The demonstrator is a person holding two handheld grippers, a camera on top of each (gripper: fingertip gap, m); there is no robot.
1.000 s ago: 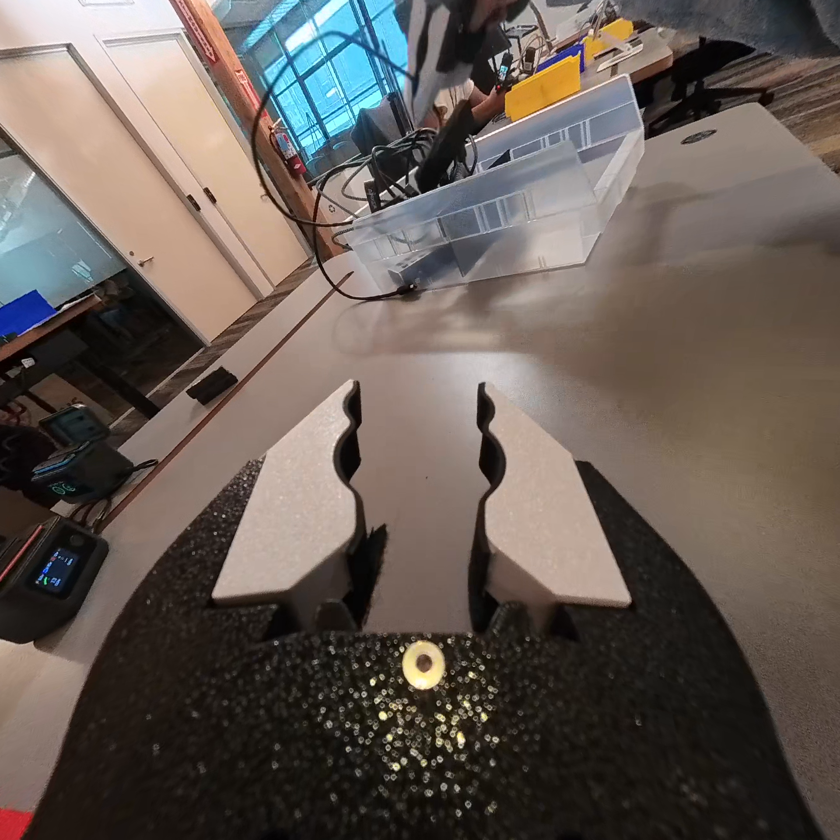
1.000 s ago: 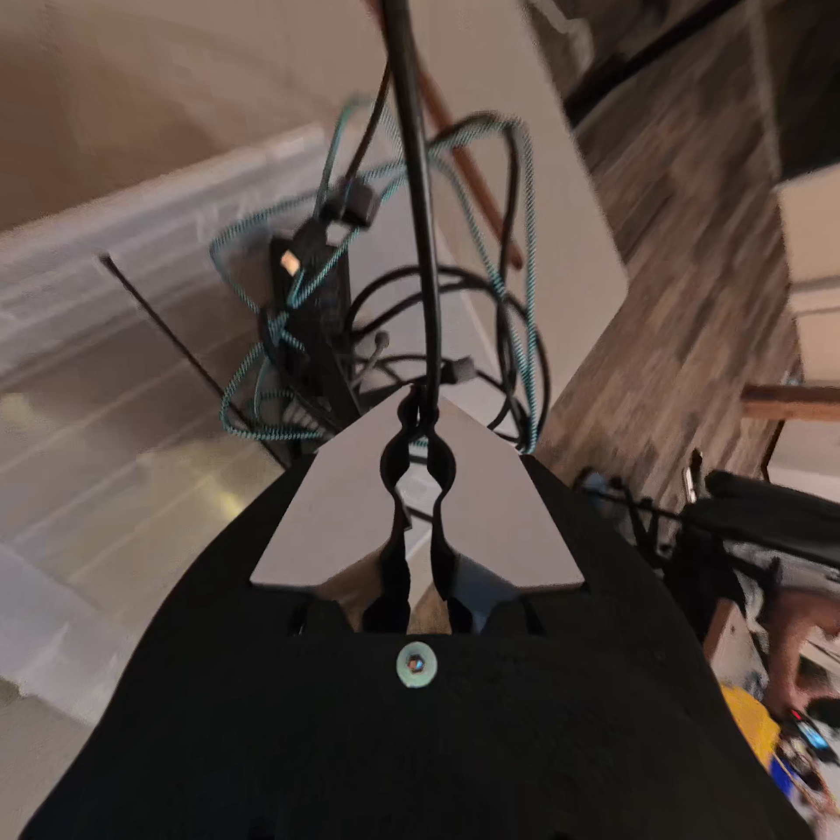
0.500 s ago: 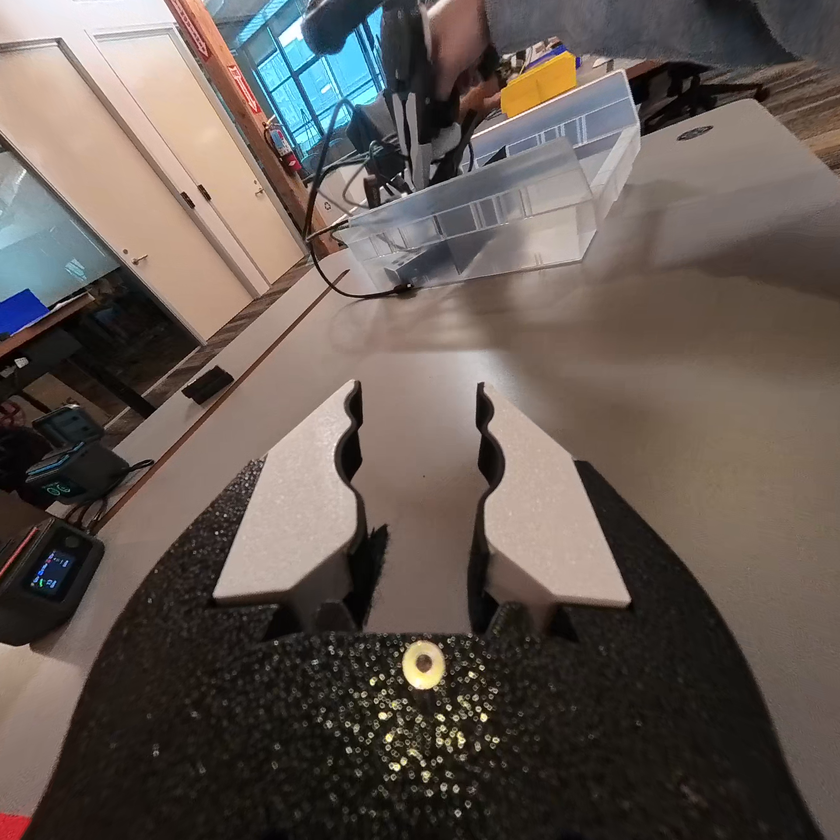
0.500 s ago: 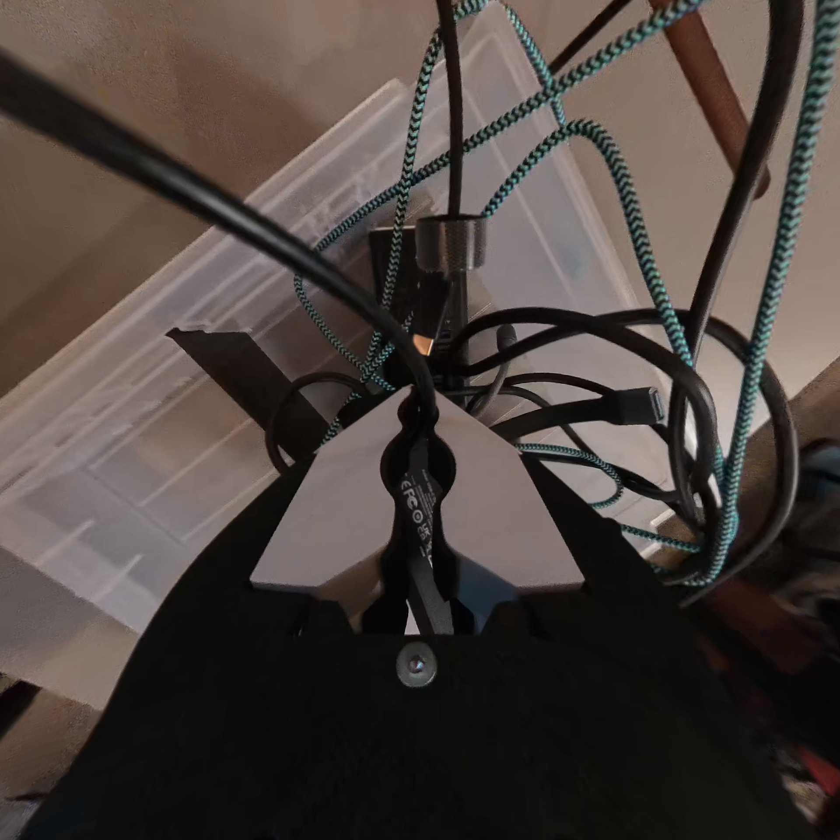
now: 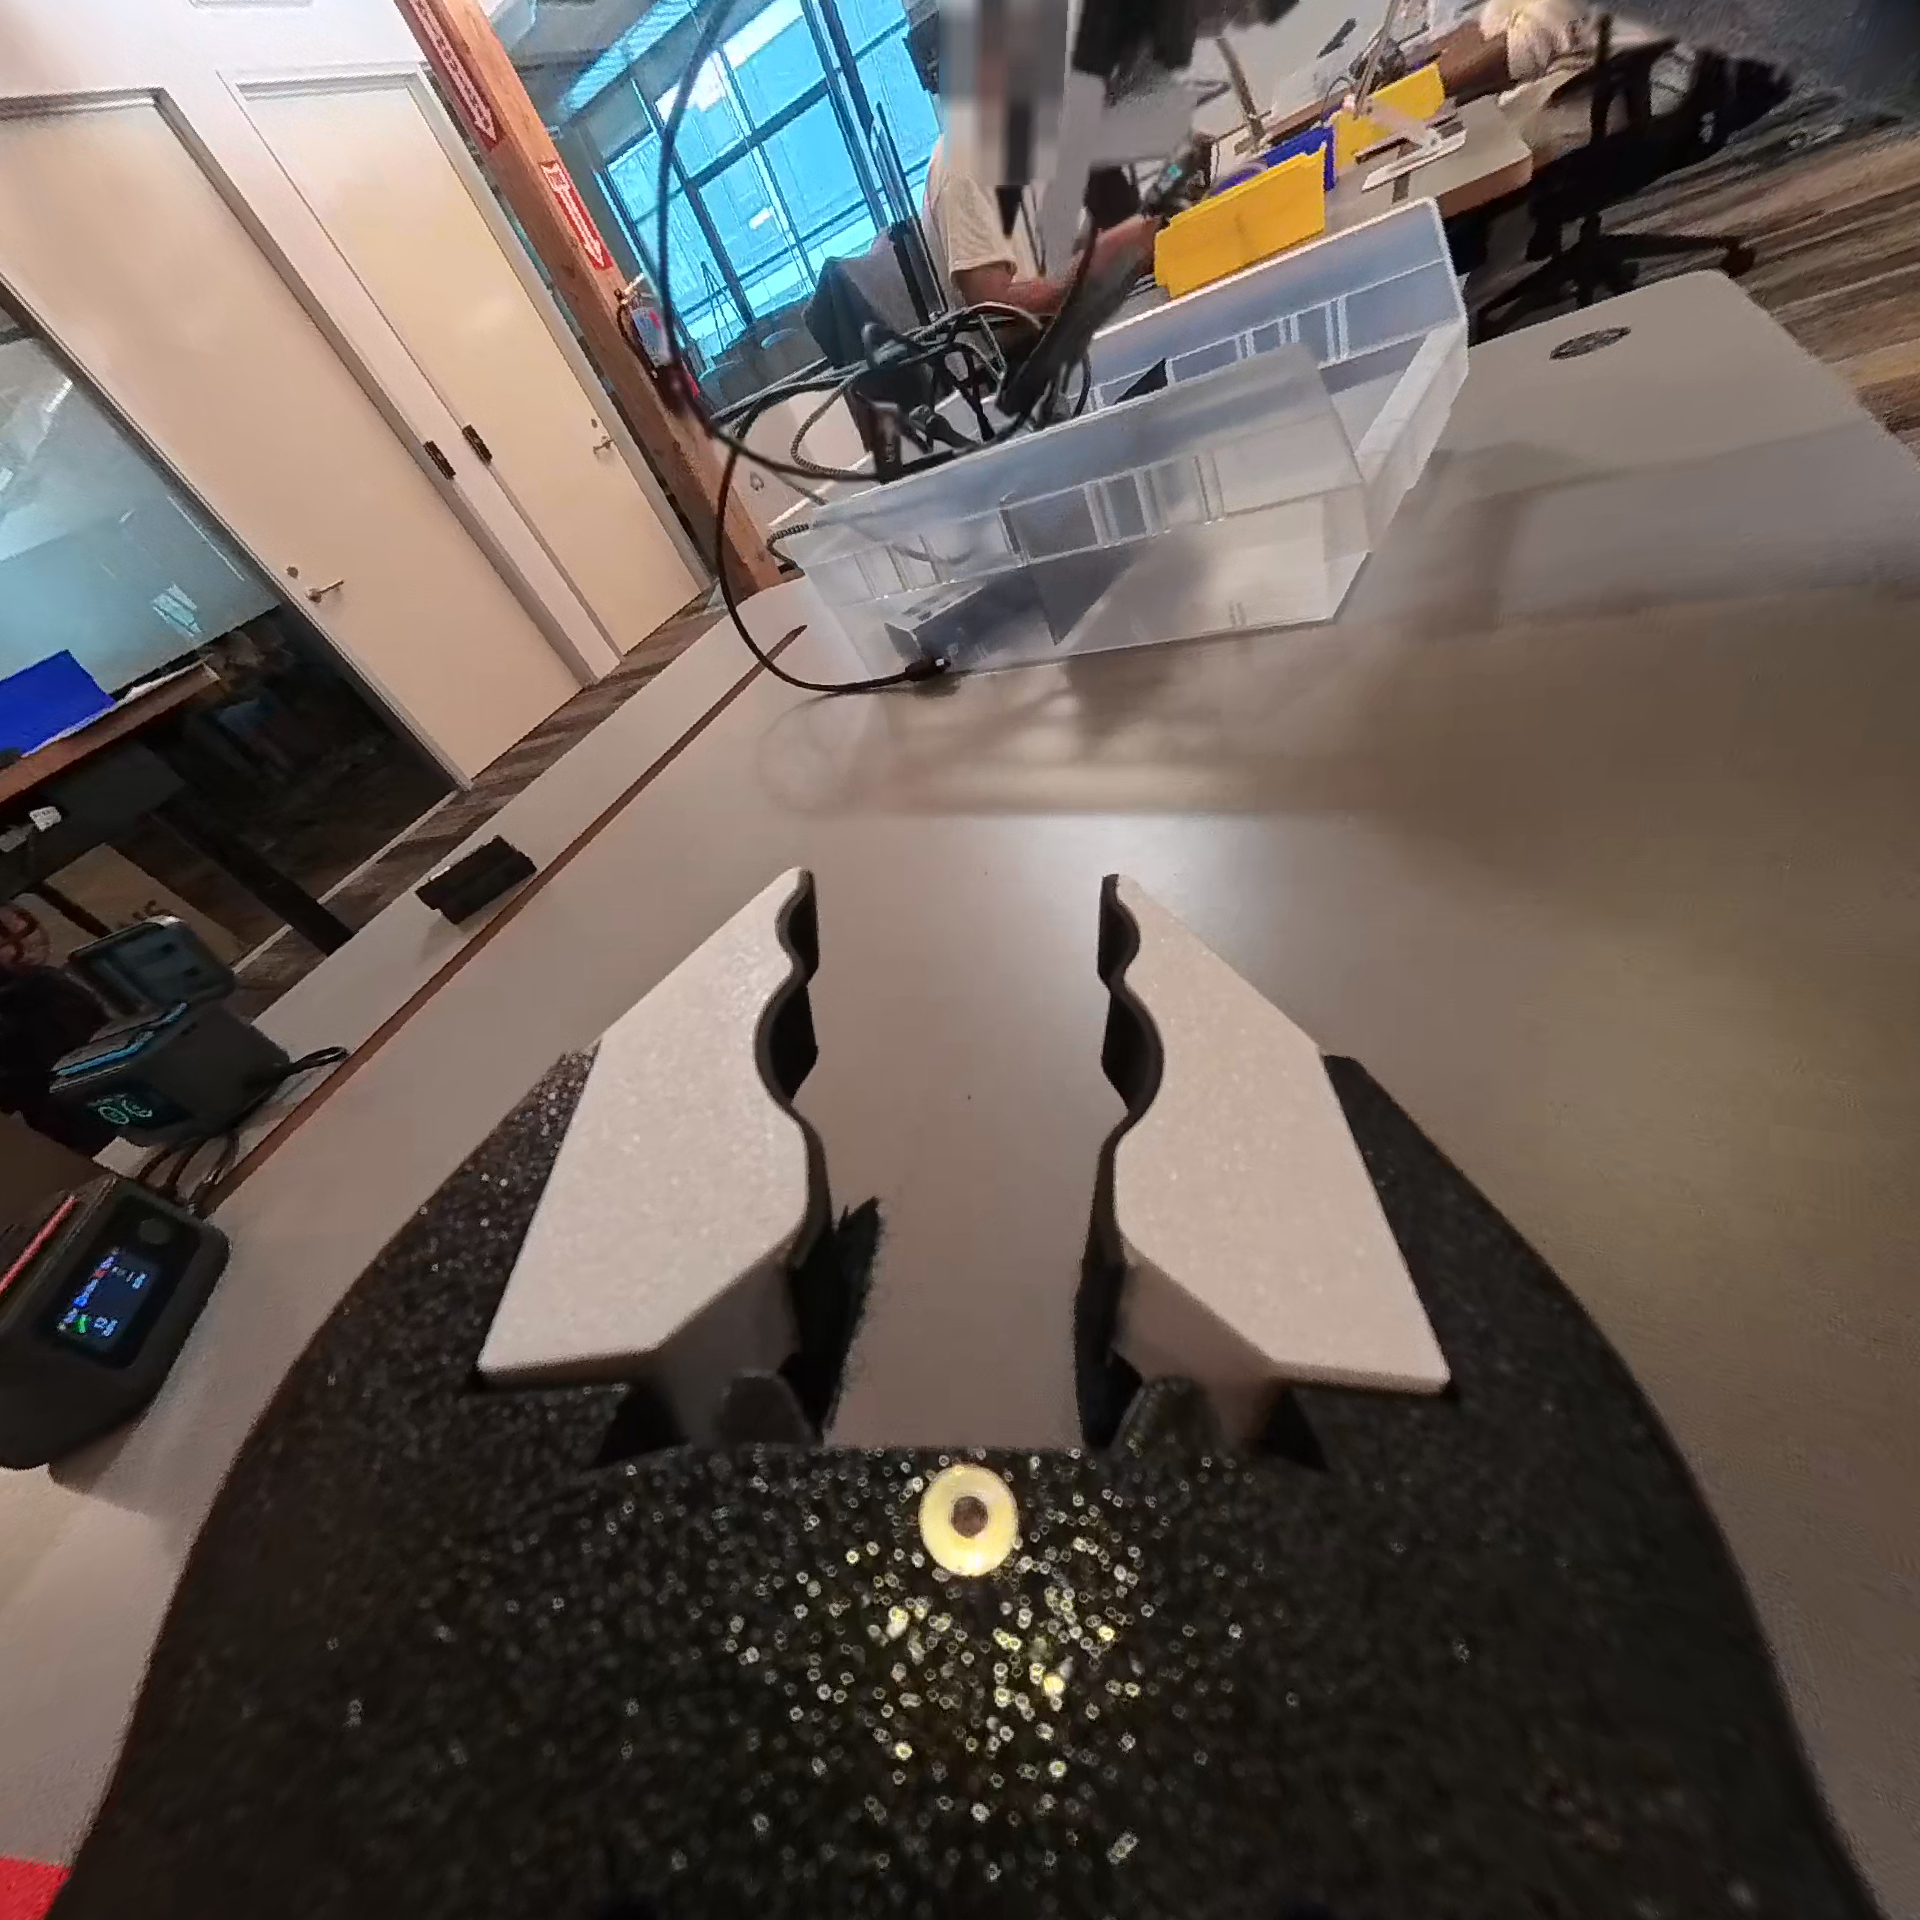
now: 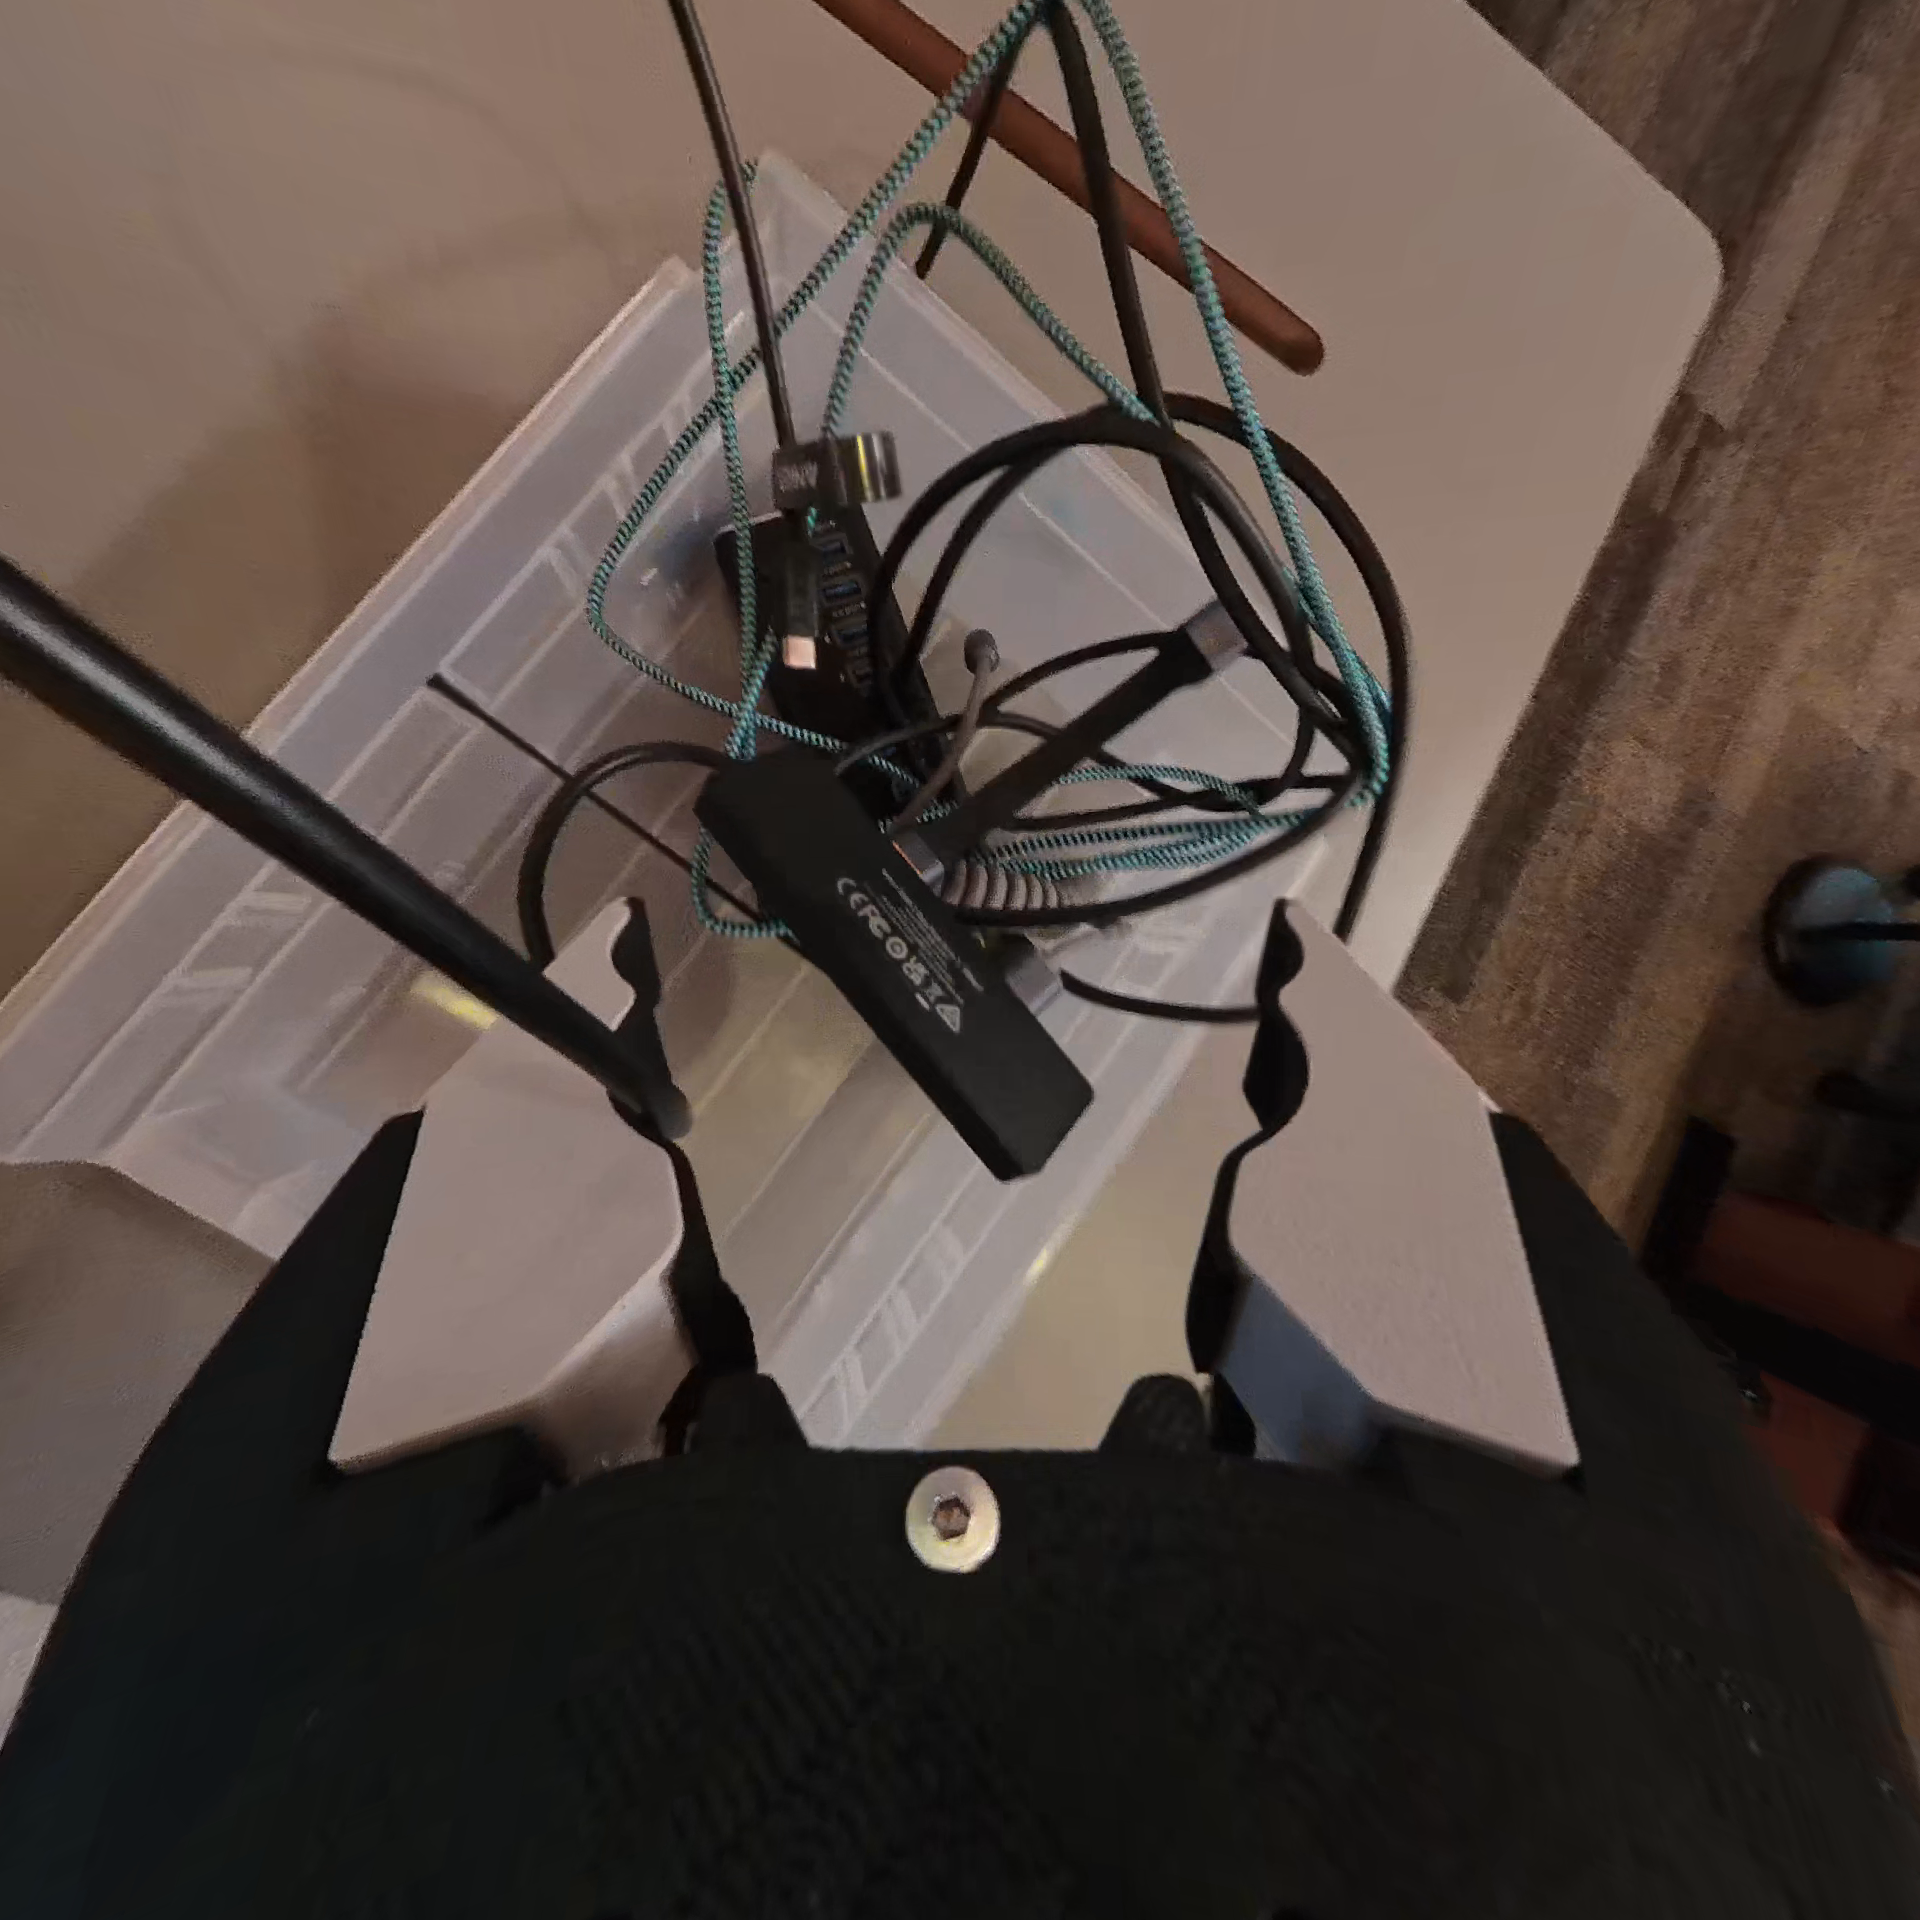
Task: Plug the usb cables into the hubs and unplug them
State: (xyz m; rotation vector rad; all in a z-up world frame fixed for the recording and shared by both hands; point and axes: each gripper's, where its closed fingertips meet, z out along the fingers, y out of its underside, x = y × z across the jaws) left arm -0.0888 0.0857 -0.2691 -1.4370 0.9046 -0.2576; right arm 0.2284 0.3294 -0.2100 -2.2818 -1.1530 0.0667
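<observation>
In the right wrist view my right gripper is open wide above a clear plastic bin. A black USB hub hangs tilted between and just beyond the fingertips, untouched by the pads. A thick black cable runs from the left into the left finger's notch. A second black hub lies in the bin among black and teal braided cables. My left gripper is open and empty, low over the grey table, far from the bin.
A black cable loops out of the bin onto the table. Small black devices with screens sit at the table's left edge. A person sits at a desk behind. The table's edge and the floor are right of the bin.
My right gripper was shut on the black hub and its cable; its jaws have opened wide and the hub now hangs free in front. The left gripper has not moved.
</observation>
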